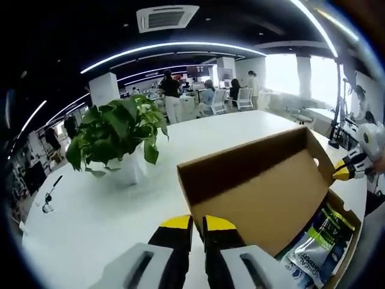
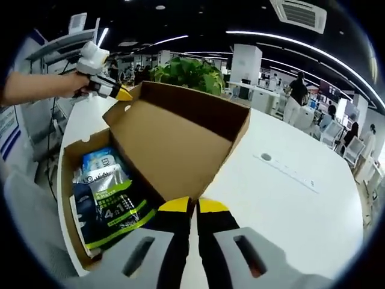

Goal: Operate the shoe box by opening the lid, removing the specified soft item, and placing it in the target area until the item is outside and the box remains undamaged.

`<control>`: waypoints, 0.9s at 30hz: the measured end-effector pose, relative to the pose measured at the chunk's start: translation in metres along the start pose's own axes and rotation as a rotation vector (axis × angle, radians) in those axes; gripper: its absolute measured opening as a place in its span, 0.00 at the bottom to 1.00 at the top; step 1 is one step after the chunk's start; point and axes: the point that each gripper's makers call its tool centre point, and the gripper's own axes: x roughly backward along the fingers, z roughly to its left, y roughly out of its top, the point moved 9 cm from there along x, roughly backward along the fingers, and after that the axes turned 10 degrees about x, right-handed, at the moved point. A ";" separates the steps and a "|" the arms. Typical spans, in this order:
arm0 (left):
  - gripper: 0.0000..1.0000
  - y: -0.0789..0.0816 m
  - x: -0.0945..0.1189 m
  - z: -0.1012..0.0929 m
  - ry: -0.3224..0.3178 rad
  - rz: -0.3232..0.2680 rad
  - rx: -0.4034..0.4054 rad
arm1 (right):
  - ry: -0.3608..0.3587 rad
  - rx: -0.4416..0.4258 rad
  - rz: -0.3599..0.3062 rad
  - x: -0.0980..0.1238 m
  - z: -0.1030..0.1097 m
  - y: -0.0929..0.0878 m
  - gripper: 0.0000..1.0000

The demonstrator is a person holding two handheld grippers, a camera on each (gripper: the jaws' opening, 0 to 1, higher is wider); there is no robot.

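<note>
- I see the white bench (image 2: 301,180) carrying the shoe box (image 2: 69,158), whose lid (image 2: 174,144) stands raised at about 12 o'clock.
- A potted plant (image 1: 117,129) sits beyond the box at 10 o'clock.
- The soft pouch (image 2: 108,201) lies inside the box, at 9 o'clock of my right hand-held gripper (image 2: 194,208).
- Right jaws pressed together on the lid edge; left hand-held gripper (image 1: 198,226) likewise, pinching the opposite edge.
- I'd hold the lid gently, avoiding creasing, then free one gripper for the pouch.

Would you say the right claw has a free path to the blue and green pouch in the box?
Probably yes: the lid stands open and nothing covers the pouch, which lies just beside the shut right claw.
</note>
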 end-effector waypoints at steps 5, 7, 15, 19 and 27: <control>0.06 -0.011 0.001 0.000 -0.004 0.020 0.022 | -0.001 0.007 0.001 -0.001 -0.001 0.000 0.01; 0.06 -0.015 0.002 -0.001 -0.005 0.028 0.029 | -0.002 0.007 0.002 -0.002 -0.001 0.000 0.01; 0.06 -0.030 0.010 -0.006 -0.002 0.049 0.054 | -0.007 0.008 0.010 -0.004 -0.004 0.000 0.02; 0.06 -0.040 0.016 -0.008 0.000 0.059 0.068 | -0.005 0.003 0.015 -0.006 -0.005 0.000 0.02; 0.05 -0.054 0.025 -0.012 0.012 0.072 0.100 | -0.006 -0.001 0.035 -0.010 -0.008 -0.001 0.02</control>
